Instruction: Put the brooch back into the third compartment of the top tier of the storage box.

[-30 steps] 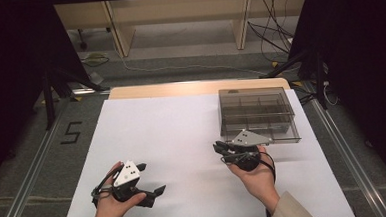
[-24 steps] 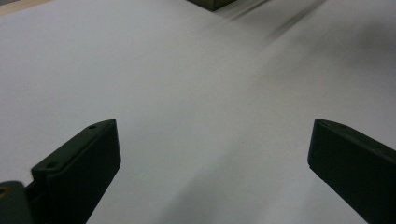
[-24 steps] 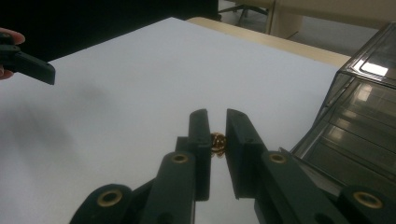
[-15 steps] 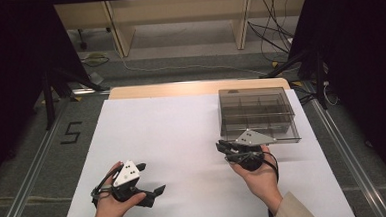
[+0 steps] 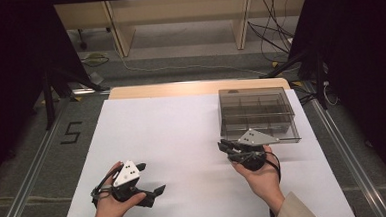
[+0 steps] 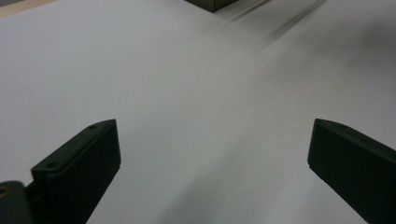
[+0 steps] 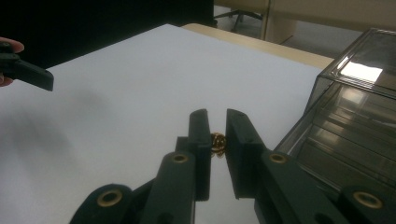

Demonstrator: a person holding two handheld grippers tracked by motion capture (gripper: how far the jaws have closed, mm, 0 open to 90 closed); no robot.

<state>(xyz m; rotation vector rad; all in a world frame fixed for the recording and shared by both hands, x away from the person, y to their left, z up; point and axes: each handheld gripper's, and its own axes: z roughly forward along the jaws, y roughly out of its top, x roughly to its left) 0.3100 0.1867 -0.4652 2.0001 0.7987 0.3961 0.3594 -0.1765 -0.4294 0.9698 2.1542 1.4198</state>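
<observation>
My right gripper is shut on a small gold-coloured metal piece, pinched between its two black jaws just above the white table sheet. It hovers beside the front left corner of a smoky clear compartment box. My left gripper rests low at the front left of the sheet, jaws spread wide with nothing between them. One of the left gripper's jaws shows at the left edge of the right gripper view.
The box's corner peeks in at the top of the left gripper view. A wooden table edge runs behind the sheet. Metal rails flank both sides, and cables lie on the floor beyond.
</observation>
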